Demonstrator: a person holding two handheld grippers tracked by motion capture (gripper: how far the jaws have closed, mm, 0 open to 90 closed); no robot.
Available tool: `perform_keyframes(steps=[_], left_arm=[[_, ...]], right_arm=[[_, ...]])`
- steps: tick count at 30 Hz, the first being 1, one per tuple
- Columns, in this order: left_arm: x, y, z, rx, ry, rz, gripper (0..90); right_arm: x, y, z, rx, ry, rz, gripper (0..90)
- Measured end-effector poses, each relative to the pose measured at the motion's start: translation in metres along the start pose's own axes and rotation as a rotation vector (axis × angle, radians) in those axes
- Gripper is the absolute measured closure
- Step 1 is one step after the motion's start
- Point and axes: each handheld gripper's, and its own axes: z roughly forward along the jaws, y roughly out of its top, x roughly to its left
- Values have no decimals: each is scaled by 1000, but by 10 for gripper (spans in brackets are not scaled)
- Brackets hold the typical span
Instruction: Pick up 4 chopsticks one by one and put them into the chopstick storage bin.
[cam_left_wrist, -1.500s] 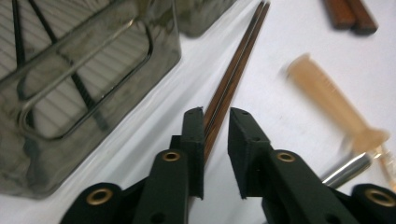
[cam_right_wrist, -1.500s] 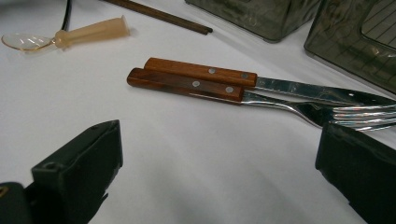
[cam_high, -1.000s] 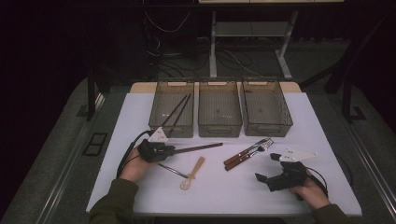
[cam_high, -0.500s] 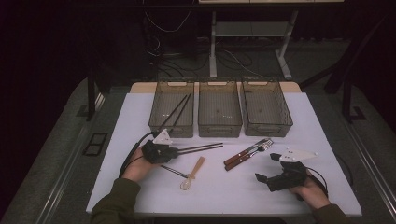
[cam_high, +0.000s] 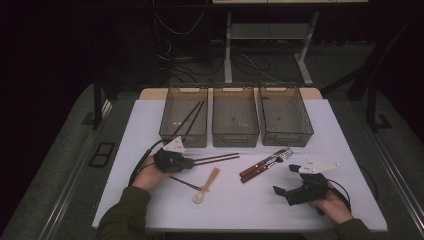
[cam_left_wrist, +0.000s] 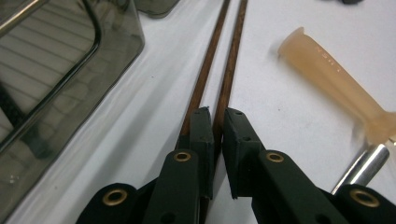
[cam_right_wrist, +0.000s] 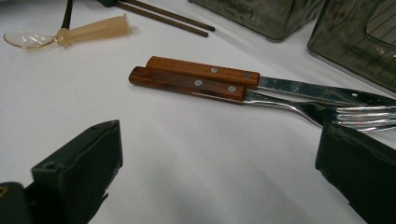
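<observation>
A pair of chopsticks (cam_left_wrist: 219, 70) is pinched by the left gripper (cam_high: 186, 162) on the white table (cam_high: 150, 120), just in front of the left bin (cam_high: 184, 116). In that bin another pair of chopsticks (cam_high: 189, 118) is already lying, so one sorting step is judged done. The middle bin (cam_high: 235, 117) and right bin (cam_high: 285, 117) hold nothing. The spoon (cam_high: 206, 184), the fork (cam_right_wrist: 299, 105) and knife (cam_right_wrist: 261, 79) are left nearer the person than the left bin. The right gripper (cam_high: 287, 192) is held spread, away from them.

High view overlooks the table (cam_high: 150, 115); both close claw views share its chopsticks (cam_left_wrist: 219, 65).
</observation>
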Motion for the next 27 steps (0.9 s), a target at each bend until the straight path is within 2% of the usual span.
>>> perform_keyframes(steps=[7, 21, 27], left_arm=[[0, 3, 1, 4, -7, 44, 838], [-4, 6, -1, 9, -12, 78, 845], [-11, 10, -10, 0, 2, 42, 844]], right_arm=[[0, 0, 0, 0, -1, 1, 9], [0, 0, -1, -3, -1, 2, 9], [0, 0, -1, -4, -2, 2, 9]])
